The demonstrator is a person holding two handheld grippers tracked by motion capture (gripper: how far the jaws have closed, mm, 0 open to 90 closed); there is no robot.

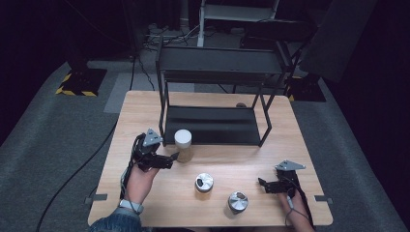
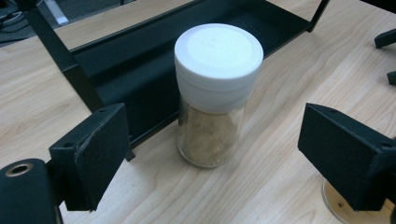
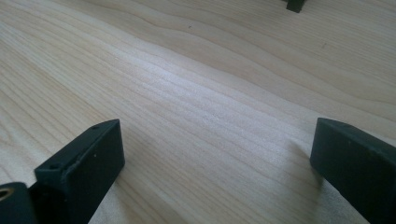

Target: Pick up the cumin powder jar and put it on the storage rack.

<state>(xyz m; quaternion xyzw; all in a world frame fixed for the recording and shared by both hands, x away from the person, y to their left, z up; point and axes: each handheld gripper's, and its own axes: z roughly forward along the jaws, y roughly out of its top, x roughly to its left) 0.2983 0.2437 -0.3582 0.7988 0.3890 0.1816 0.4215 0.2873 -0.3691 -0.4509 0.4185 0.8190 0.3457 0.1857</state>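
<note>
Desk of pale wood carries a black rack; just before its front edge stands the white-capped spice jar, upright. Left gripper faces it with jaws spread wide, not touching. This looks like the approach: next, advance and close on the glass. Right gripper rests open, well apart.

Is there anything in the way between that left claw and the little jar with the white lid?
Nothing visible is. In the left gripper view the left gripper has its jaws spread wide, and the jar stands upright on the bare table just ahead of the gap between them, beside the black rack. The jaws do not touch it yet.
</note>
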